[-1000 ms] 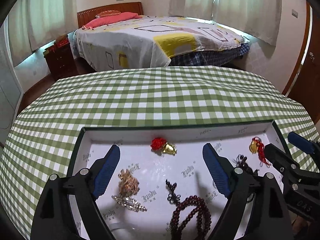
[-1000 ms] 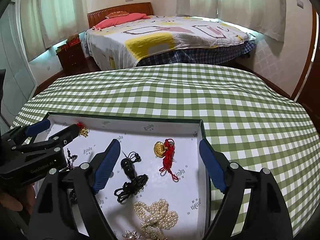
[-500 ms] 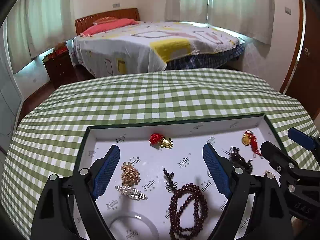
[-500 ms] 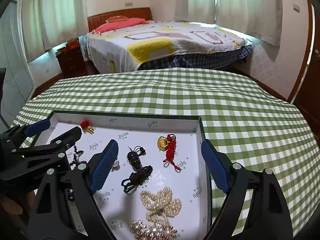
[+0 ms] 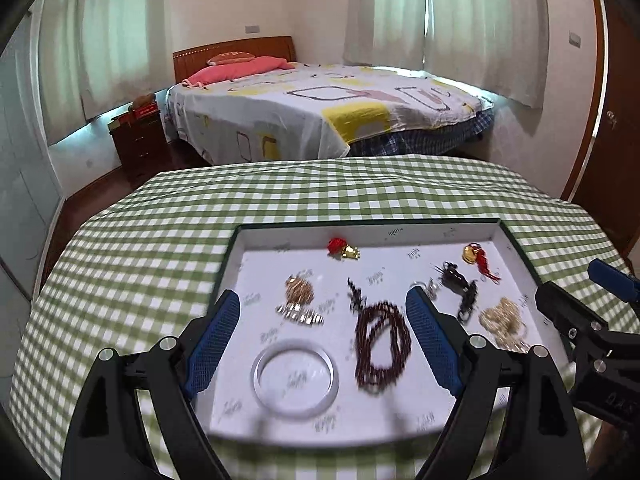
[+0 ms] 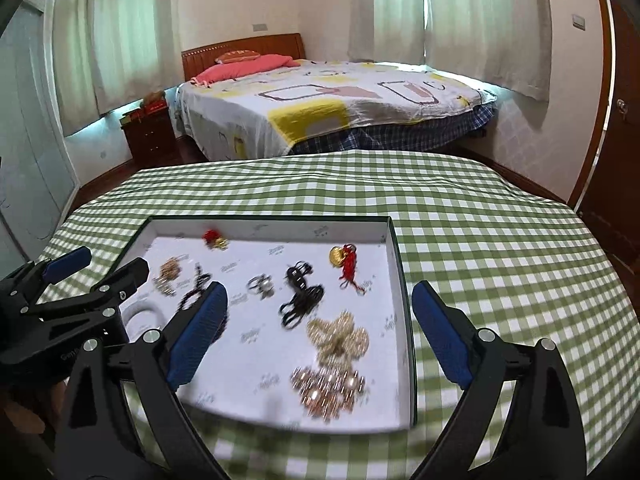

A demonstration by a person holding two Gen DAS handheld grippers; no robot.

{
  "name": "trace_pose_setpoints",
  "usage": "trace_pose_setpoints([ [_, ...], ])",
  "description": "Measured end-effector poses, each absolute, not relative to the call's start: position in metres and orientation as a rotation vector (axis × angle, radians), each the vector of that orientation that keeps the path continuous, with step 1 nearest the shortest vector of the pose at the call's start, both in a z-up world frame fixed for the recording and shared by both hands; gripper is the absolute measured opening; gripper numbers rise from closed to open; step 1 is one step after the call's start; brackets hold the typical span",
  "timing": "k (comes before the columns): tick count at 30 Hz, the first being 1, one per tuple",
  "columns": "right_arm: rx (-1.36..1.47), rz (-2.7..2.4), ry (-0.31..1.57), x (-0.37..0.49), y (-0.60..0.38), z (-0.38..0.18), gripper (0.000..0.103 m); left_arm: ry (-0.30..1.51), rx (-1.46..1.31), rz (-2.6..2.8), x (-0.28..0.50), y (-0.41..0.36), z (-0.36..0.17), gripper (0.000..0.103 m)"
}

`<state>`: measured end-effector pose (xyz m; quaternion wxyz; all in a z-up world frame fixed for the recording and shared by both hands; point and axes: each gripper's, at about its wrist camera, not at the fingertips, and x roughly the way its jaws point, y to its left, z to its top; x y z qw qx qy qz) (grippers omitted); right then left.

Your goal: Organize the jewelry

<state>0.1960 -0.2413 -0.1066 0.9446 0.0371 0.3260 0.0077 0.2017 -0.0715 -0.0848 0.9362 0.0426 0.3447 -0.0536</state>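
A shallow white cardboard tray with a dark green rim (image 5: 516, 240) lies on the desk, which is draped in a green-and-white checked cloth (image 5: 160, 240). All the jewelry lies loose on the tray floor; none of it is between pads that press on it.

The left gripper (image 5: 324, 340) hangs above the near left part of the tray, jaws spread wide and holding nothing. In the left wrist view, a clear glass bangle (image 5: 295, 378) and a dark red beaded bracelet (image 5: 380, 344) sit in the gap between its blue pads, below them and untouched. Farther off lie a small gold chain heap (image 5: 299, 290), a silver rhinestone bar (image 5: 300, 315) and a red-tasselled gold charm (image 5: 343, 249) by the far wall.

The right gripper (image 6: 320, 332) hovers over the near right part, its jaws opening, empty. Under the gap between its pads are a cream pearl cluster (image 6: 340, 338) and a rose-gold crystal piece (image 6: 326, 390). Beyond them lie a black corded pendant (image 6: 300, 294) and a gold coin with red knotted cord (image 6: 344, 262), near the far right corner. Motion blur smears the near pieces.
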Motion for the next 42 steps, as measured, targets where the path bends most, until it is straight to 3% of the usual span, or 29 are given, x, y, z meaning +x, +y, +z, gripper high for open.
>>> trace_pose_setpoints([
  [22,0.058,0.068,0.480,0.056,-0.219,-0.017,0.098,0.548,0.024,-0.023,0.057,-0.018,0.006,0.085],
  [42,0.039,0.081,0.341,-0.025,-0.211,0.036,0.098,0.389,-0.013,-0.009,-0.021,0.003,0.060,0.085],
])
